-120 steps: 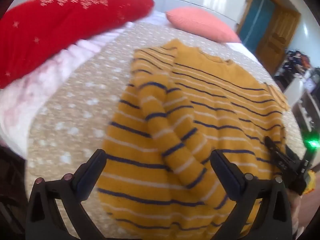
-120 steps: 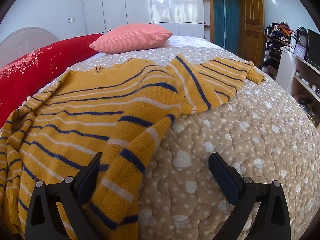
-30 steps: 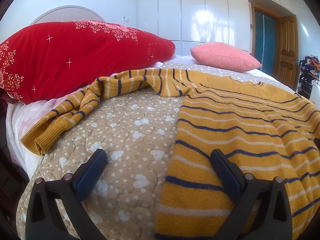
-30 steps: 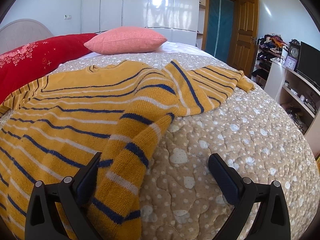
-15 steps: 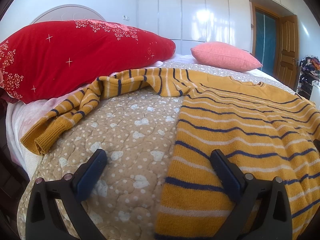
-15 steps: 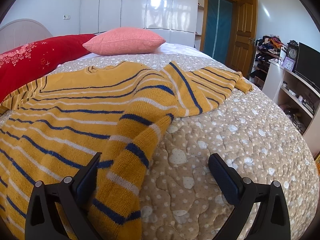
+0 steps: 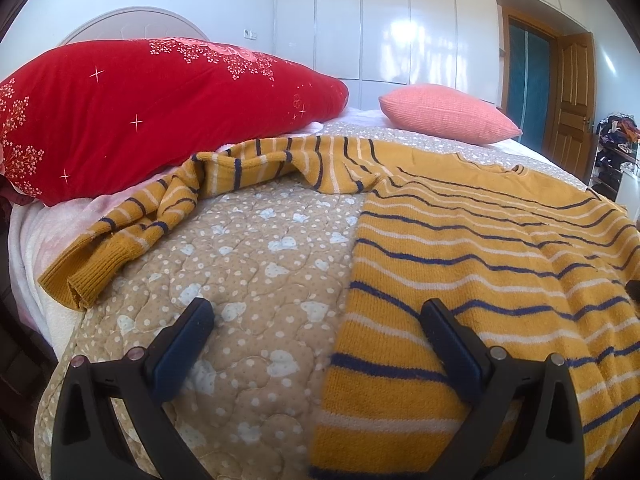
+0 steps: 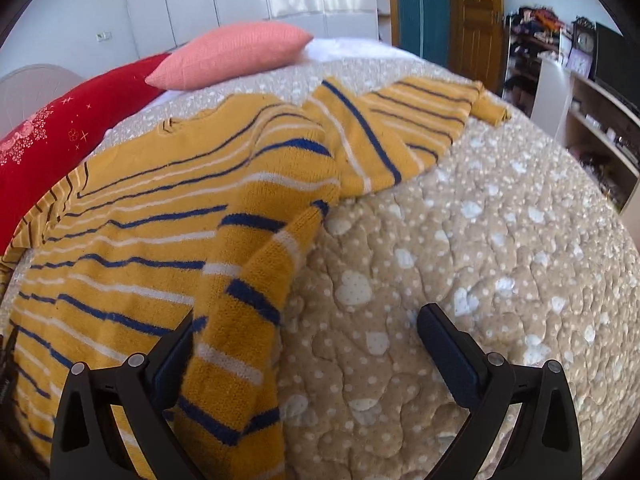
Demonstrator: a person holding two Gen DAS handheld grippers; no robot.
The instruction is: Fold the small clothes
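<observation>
A mustard sweater [image 7: 480,248] with navy and white stripes lies spread on the bed. Its left sleeve [image 7: 168,204] stretches out toward the red pillow. My left gripper [image 7: 316,320] is open and empty, low over the sweater's left bottom edge. In the right wrist view the sweater [image 8: 152,216] has its right side edge folded over in a ridge [image 8: 256,288], and its right sleeve [image 8: 420,120] lies out to the far right. My right gripper [image 8: 308,328] is open and empty, astride that folded edge.
A tan quilt [image 7: 240,264] with white hearts covers the bed. A large red pillow [image 7: 152,108] and a pink pillow [image 7: 444,114] lie at the head. A white shelf unit [image 8: 592,136] and wooden door [image 8: 476,16] stand to the right.
Four seconds ago the left sleeve lay folded over the body; now it lies spread out to the left. In the last half second the right gripper tilted and moved closer to the folded edge.
</observation>
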